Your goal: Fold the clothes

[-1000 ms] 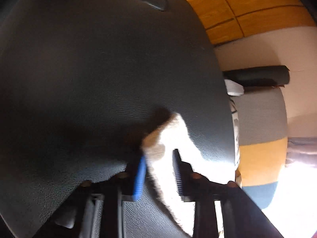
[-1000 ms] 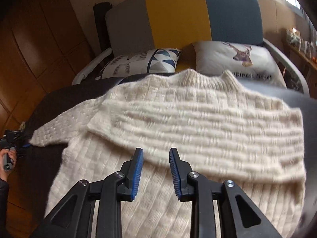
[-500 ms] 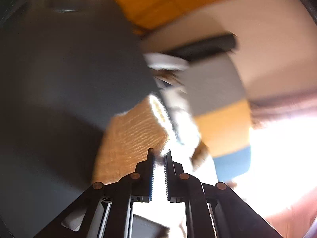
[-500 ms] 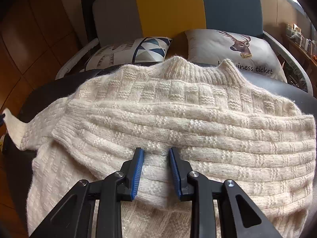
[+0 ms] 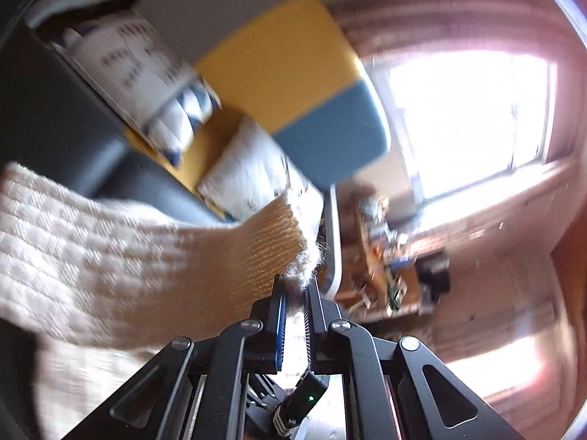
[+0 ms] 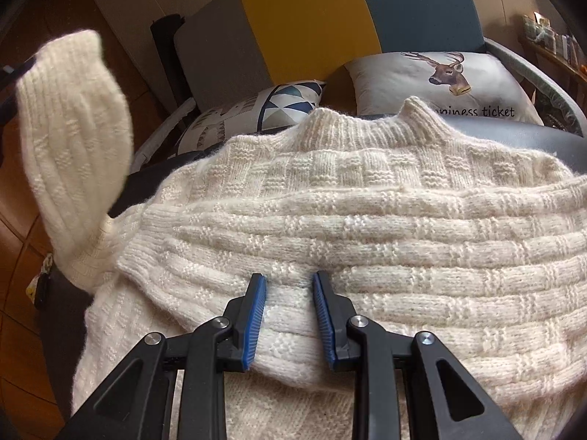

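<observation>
Centrally, a cream knit sweater [image 6: 367, 220] lies spread on a dark leather-like surface [image 6: 521, 134], its ribbed collar [image 6: 367, 124] toward the far edge, where a deer-print cushion [image 6: 440, 77] and a geometric-print cushion [image 6: 256, 113] rest against a grey, yellow and blue sofa back [image 6: 312, 18]. One sleeve [image 6: 367, 256] is folded across the body of the garment, running from side to side. The right gripper [image 6: 290, 315] hangs low over the near edge of this folded sleeve with its blue-padded fingers [image 6: 253, 322] parted and knit visible between them; whether the pads touch the fabric cannot be told. The other sleeve [image 6: 69, 139] stands raised above the left edge of the surface, cuff uppermost. In the left wrist view, the left gripper [image 5: 293, 308] has its fingers drawn nearly together on the fuzzy cuff [image 5: 304, 264] of that raised sleeve, which trails down toward the rest of the sweater at lower left. A bright window [image 5: 469, 121] fills the right of that blurred view.
</observation>
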The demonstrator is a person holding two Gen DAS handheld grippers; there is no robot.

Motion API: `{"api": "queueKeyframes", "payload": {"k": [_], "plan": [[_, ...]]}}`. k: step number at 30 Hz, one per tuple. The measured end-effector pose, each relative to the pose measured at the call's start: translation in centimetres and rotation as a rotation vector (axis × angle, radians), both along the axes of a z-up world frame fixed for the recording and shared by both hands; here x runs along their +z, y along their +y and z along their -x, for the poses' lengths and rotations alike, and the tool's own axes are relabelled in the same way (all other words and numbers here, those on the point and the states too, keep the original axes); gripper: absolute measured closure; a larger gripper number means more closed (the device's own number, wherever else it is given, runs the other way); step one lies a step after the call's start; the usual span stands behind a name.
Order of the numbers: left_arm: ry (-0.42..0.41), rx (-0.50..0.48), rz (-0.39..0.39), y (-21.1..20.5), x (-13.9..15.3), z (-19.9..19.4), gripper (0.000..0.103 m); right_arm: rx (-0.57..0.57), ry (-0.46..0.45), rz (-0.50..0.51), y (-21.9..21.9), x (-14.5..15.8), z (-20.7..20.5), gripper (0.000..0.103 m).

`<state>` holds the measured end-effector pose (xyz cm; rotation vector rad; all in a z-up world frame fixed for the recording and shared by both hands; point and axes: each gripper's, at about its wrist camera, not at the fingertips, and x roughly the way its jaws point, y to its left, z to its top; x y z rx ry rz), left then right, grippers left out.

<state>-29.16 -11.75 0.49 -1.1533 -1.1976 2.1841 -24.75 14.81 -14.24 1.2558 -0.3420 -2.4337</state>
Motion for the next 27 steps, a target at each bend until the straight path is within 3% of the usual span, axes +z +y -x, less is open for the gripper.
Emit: {"api": "queueKeyframes", "payload": {"k": [4,8,10,12,17,19,24,27], "plan": [[-0.082,-0.070,0.076,6.8,-3.6,-0.6,0.094,-0.005,-0.012,0.069,0.9,-0.2,0.1,0.078],[-0.164,-0.138,0.170,10.4,-7.2,-1.0,0.094,-0.005,-0.015,0.101,1.2,-0.3,0.0,0.078],[-0.205,-0.181,0.167,11.1,-8.3,-0.8,0.089,-0.003,-0.019,0.118,1.4,-0.3,0.0,0.078],[-0.230,-0.211,0.135,11.0,-8.8,-1.5,0.071,-0.003,-0.026,0.156,1.8,-0.3,0.1,0.079],[-0.192,-0.152,-0.003,5.8,-7.5,-4.4,0.057,-0.052,-0.079,0.293,4.0,0.0,-0.8,0.077],[-0.175,-0.111,-0.065,2.7,-7.1,-5.6,0.049,-0.094,-0.109,0.411,5.2,-0.3,-1.6,0.073],[-0.214,0.054,-0.197,-5.1,-9.5,-9.6,0.046,-0.208,-0.188,0.794,7.5,-3.1,-2.4,0.066],[-0.243,0.150,-0.282,-9.0,-11.9,-12.0,0.046,-0.306,-0.192,0.926,8.1,-4.4,-3.0,0.066]]}}
